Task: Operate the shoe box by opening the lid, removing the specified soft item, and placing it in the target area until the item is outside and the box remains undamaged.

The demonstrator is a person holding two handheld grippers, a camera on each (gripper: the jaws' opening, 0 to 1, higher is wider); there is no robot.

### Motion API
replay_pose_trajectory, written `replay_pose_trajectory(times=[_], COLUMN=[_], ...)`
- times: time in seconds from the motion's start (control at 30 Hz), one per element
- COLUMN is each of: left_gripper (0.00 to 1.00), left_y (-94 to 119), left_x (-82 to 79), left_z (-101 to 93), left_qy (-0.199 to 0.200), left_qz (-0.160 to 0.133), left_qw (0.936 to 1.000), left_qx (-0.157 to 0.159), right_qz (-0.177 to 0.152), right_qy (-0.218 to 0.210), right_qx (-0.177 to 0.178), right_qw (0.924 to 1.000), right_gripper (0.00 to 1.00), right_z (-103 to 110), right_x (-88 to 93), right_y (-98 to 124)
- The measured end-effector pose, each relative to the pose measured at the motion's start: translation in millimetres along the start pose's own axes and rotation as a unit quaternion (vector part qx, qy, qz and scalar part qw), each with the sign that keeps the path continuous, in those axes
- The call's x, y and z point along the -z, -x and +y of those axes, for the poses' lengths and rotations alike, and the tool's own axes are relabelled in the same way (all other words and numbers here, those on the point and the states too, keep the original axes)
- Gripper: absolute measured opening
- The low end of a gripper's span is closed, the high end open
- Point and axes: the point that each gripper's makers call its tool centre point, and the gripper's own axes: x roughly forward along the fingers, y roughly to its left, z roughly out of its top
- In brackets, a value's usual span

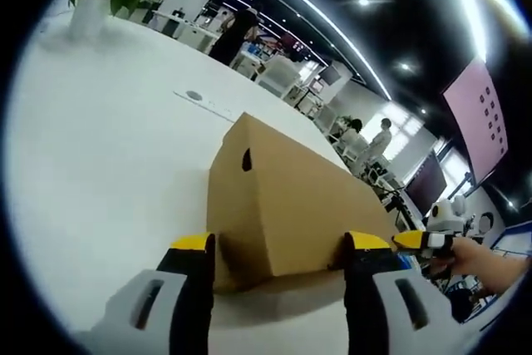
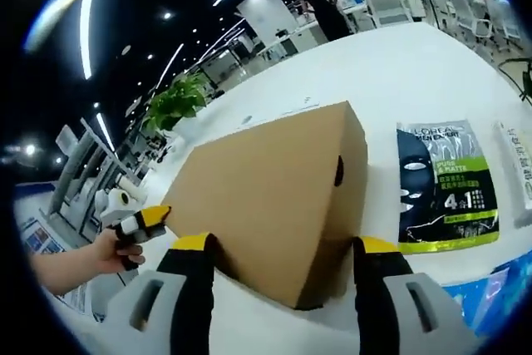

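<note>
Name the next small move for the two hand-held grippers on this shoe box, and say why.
Probably bring the left hand-held gripper and the right hand-held gripper in onto the lid edges of the cardboard shoe box and lift: the box looks closed, and both stand open, straddling its near corners.

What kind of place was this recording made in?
Probably an open-plan office or lab: a long white table holding the cardboard shoe box, ceiling strip lights, desks and office chairs behind, and a potted plant.

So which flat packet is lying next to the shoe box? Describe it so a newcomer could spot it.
On the white table, look beside the brown shoe box, on the side with the dark hole. The packet lies flat there: black with a lime-green band and a large "4 in 1", unlike the plain cardboard.
</note>
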Motion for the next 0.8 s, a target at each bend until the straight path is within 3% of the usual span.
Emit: replay_pose_trajectory(times=[0.07, 0.2, 0.4, 0.53, 0.57, 0.63, 0.7, 0.8], left_gripper=[0.65, 0.69, 0.71, 0.65, 0.61, 0.58, 0.64, 0.73], left_y=[-0.2, 0.4, -3.7, -5.5, -2.8, 3.6, 9.4, 22.6], left_x=[0.8, 0.8, -9.7, -16.5, -20.5, -31.9, -40.2, -45.2], left_z=[2.5, 5.3, 8.6, 3.4, 3.0, -1.5, -8.1, -18.3], left_qy=[0.008, 0.007, -0.024, -0.047, -0.06, -0.06, -0.044, -0.059], left_qz=[0.001, 0.002, 0.0, -0.001, -0.006, -0.033, -0.056, -0.067], left_qw=[1.0, 0.9999, 0.9992, 0.9984, 0.9975, 0.997, 0.9972, 0.9959], left_qx=[-0.003, -0.012, -0.031, -0.033, -0.038, -0.036, -0.024, -0.015], right_qz=[0.0, -0.013, -0.023, -0.025, -0.032, -0.017, -0.015, -0.018], right_qy=[-0.028, 0.009, 0.013, 0.042, 0.076, 0.052, 0.057, 0.077], right_qx=[0.0, 0.003, 0.008, 0.021, 0.028, 0.02, 0.013, 0.005], right_qw=[0.9996, 0.9999, 0.9996, 0.9986, 0.9962, 0.9983, 0.9982, 0.9969], right_gripper=[0.68, 0.68, 0.68, 0.66, 0.66, 0.66, 0.66, 0.67], right_z=[-1.0, 1.3, 0.2, 4.0, 5.5, 8.6, 13.3, 21.3], right_x=[3.4, -2.6, -9.8, -14.8, -18.7, -9.0, -2.6, 2.3], right_y=[-0.3, 0.0, -5.9, -3.6, -0.5, 4.1, 12.4, 24.5])
